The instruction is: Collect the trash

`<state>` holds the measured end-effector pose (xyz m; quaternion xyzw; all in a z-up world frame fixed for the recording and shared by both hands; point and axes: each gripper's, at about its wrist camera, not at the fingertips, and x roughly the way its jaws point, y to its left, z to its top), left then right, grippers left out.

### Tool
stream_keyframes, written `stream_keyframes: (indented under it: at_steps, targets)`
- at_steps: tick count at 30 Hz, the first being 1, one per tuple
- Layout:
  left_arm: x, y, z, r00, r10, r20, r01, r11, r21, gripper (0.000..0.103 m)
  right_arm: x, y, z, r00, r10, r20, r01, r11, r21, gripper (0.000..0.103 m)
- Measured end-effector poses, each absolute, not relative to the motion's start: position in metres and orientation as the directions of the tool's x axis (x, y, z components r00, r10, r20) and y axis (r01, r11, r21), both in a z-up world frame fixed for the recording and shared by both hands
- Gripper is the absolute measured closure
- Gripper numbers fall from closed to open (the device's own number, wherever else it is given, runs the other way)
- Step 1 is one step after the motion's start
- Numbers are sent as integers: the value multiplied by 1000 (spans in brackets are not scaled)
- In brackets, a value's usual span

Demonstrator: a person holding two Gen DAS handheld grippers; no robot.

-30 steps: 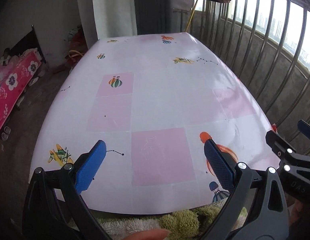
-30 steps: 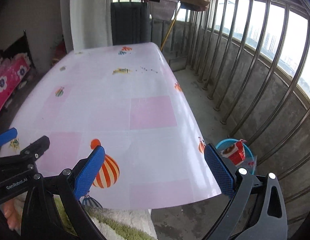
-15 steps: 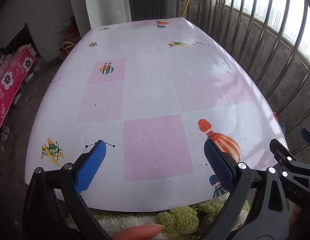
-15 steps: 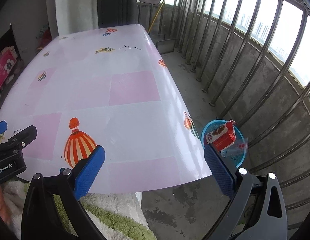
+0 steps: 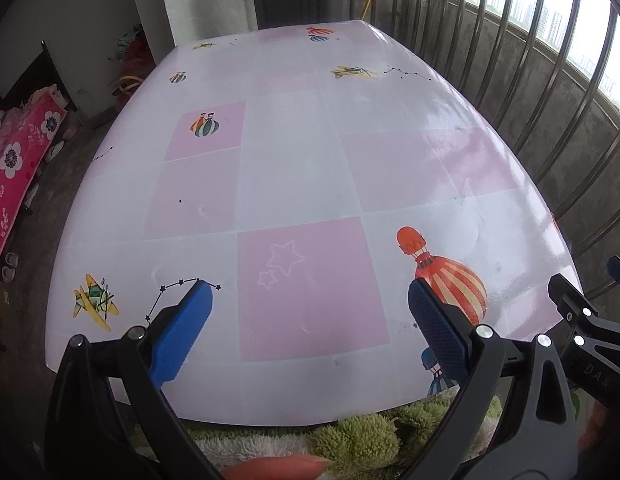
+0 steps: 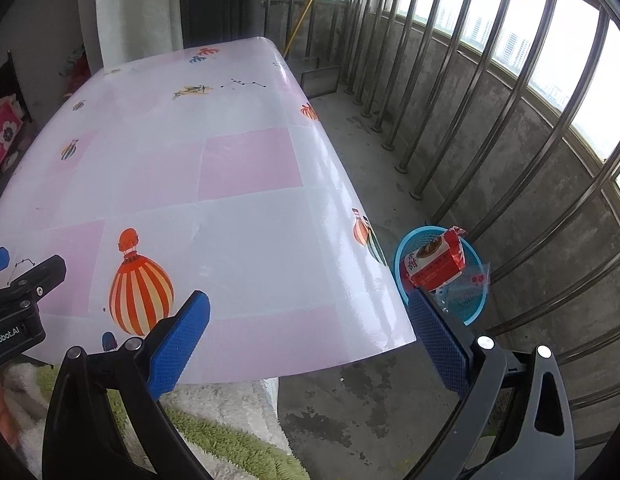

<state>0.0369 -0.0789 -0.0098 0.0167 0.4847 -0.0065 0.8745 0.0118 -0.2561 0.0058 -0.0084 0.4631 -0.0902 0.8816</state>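
Observation:
A blue plastic basket [image 6: 476, 314] stands on the concrete floor to the right of the table. In it lie a red snack packet [image 6: 434, 262] and a clear wrapper [image 6: 472, 280]. My right gripper [image 6: 310, 332] is open and empty, held above the table's near right corner, with its right finger just in front of the basket. My left gripper [image 5: 310, 328] is open and empty over the near edge of the table [image 5: 301, 168], which has a pink and white cloth with balloon prints. No trash shows on the tabletop.
A metal railing [image 6: 490, 120] runs along the right side, close to the basket. A green and white fluffy cloth [image 5: 350, 436] lies below the near table edge. A pink flowered cloth [image 5: 17, 160] lies at the far left. A dark cabinet [image 6: 217, 4] stands behind the table.
Both grippers have tilted downward and risen a little; the tabletop and the basket with the red packet now show more fully. Both stay open and empty.

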Motion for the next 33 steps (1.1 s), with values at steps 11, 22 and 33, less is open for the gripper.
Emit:
stream_keyframes:
  at_steps: [11, 22, 33]
  targets:
    - [37, -76, -9, 534, 17, -845, 15, 999, 29, 9, 11, -264, 6, 554, -185, -812, 184, 978, -98, 6]
    - [36, -75, -7, 537, 24, -843, 18, 999, 39, 9, 8, -265, 5, 553, -183, -813, 185, 978, -94, 6]
    - [32, -85, -3, 551, 9, -834, 61, 997, 51, 9, 5, -265, 3, 556, -188, -810, 193, 977, -93, 6]
